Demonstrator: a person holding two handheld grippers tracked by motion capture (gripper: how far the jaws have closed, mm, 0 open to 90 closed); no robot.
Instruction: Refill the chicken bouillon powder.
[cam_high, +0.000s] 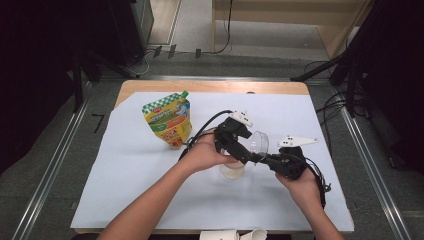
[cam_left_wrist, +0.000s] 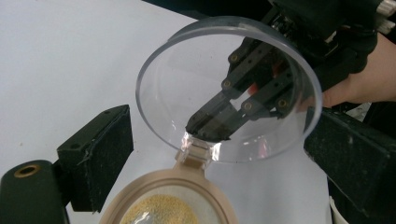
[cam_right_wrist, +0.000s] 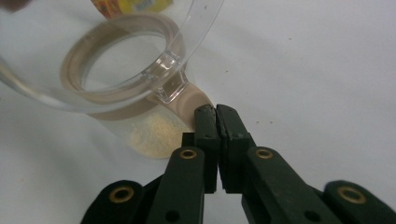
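Note:
A clear tub (cam_high: 232, 171) with a beige rim (cam_left_wrist: 196, 179) and yellow grains (cam_right_wrist: 154, 135) inside stands at the middle of the white sheet. Its clear hinged lid (cam_high: 259, 142) is swung up and open. My left gripper (cam_high: 236, 150) hangs over the tub, open, with its fingers (cam_left_wrist: 98, 154) spread wide to either side of the rim. My right gripper (cam_right_wrist: 216, 109) is shut with nothing between its jaws. Its tips sit right by the lid's hinge (cam_right_wrist: 170, 86), behind the lid (cam_left_wrist: 224, 84), and show through it in the left gripper view.
A green and yellow stand-up pouch (cam_high: 169, 120) stands at the back left of the white sheet (cam_high: 130, 190), which covers a wooden table. Two white paper cups (cam_high: 220, 235) lie at the front edge. Cables trail from both grippers.

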